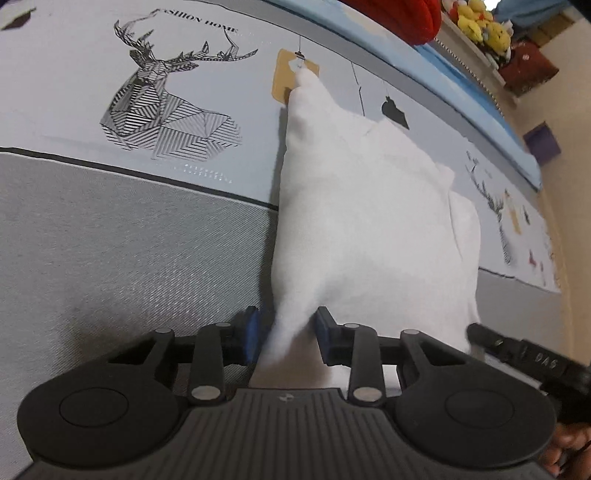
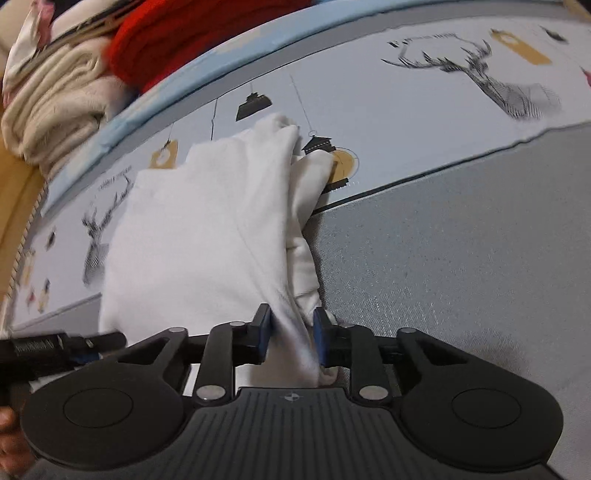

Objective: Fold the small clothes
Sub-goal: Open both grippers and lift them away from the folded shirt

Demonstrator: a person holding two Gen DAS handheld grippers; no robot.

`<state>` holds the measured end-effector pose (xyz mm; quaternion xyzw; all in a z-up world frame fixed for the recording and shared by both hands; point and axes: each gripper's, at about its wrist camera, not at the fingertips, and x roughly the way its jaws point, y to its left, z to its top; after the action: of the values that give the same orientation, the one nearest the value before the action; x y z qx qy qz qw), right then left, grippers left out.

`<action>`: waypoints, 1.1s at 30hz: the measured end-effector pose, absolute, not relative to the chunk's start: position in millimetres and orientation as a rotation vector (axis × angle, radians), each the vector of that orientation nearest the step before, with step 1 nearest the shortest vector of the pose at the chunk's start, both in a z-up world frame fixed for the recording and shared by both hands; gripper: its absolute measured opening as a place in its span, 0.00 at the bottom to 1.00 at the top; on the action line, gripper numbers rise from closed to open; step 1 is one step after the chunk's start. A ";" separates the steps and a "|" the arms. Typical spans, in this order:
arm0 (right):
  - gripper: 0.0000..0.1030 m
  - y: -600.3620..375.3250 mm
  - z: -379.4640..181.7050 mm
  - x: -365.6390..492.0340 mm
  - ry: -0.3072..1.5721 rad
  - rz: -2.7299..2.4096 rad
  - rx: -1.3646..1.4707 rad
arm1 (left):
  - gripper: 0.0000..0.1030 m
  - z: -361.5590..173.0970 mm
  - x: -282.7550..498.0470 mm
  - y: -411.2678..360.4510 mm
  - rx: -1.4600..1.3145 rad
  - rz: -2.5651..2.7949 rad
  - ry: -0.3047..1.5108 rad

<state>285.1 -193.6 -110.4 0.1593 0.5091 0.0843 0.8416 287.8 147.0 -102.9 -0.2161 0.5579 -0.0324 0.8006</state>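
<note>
Nearest in the left wrist view, the left gripper [image 1: 284,339] has its blue-padded fingers [image 1: 252,334] part way apart with a drawn-up corner of the white garment [image 1: 369,221] between them; the cloth touches the left pad, but whether both pads press on it I cannot tell. In the right wrist view the right gripper [image 2: 291,336] is closed on the garment's other near corner, a bunched fold pinched between its pads. The garment lies partly folded on the bed sheet [image 1: 110,240], across the line where its grey band meets the pale band printed with a geometric deer head [image 1: 166,110] and hanging lamps. Beyond the sheet's far edge sit a red cloth [image 2: 192,33] and a cream blanket [image 2: 55,110], and yellow plush toys [image 1: 480,22] on a shelf
</note>
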 end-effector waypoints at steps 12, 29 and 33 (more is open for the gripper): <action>0.36 -242.5 -64.4 232.4 0.954 -0.136 0.188 | 0.89 -16.6 209.7 116.0 0.028 0.072 0.819; 0.77 -219.4 16.8 48.2 0.499 0.126 0.063 | 1.00 28.6 27.8 45.1 -0.010 -0.023 0.591; 0.77 -203.3 4.7 45.1 0.568 0.134 0.060 | 1.00 18.9 43.8 39.5 -0.021 0.002 0.665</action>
<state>45.1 -203.3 4.7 0.0295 0.2801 0.0661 0.9572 43.8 39.5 18.9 -0.0105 0.3263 0.0009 0.9452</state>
